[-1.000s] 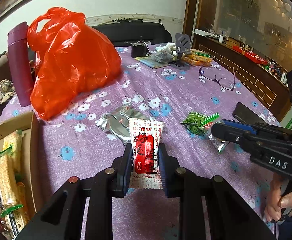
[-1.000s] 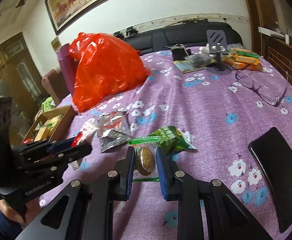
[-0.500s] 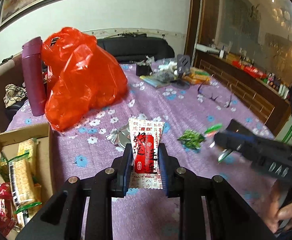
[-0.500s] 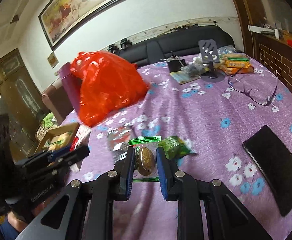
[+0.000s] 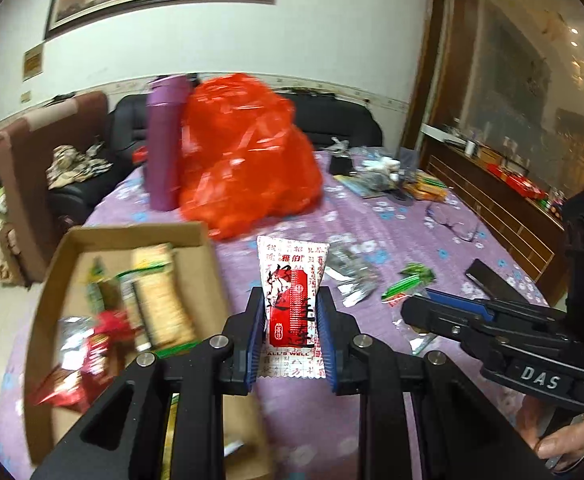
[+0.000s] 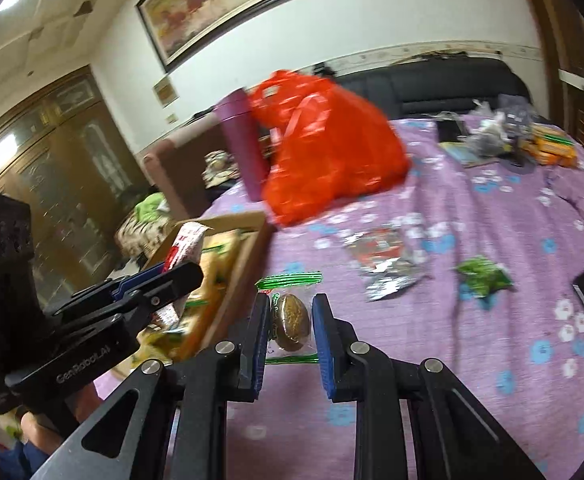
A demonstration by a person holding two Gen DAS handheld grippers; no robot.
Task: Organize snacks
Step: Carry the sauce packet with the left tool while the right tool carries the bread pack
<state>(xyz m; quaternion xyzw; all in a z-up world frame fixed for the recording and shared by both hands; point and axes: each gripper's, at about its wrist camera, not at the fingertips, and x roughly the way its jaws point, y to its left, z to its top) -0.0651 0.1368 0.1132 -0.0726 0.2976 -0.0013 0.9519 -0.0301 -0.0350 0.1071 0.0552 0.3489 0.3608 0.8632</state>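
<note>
Now the left hand-held gripper [image 5: 290, 322] pinches a red-and-white sachet [image 5: 292, 300] and the right hand-held gripper [image 6: 290, 326] a wrapped brown sweet [image 6: 290, 321], each judged due for release into the cardboard box [image 5: 208, 258] at nine o'clock.

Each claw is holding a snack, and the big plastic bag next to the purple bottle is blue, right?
Not quite. The bag next to the purple bottle is red, not blue, as the left wrist view shows. The rest holds: the left claw grips a red and white packet, and the right claw grips a clear-wrapped brown snack.
</note>
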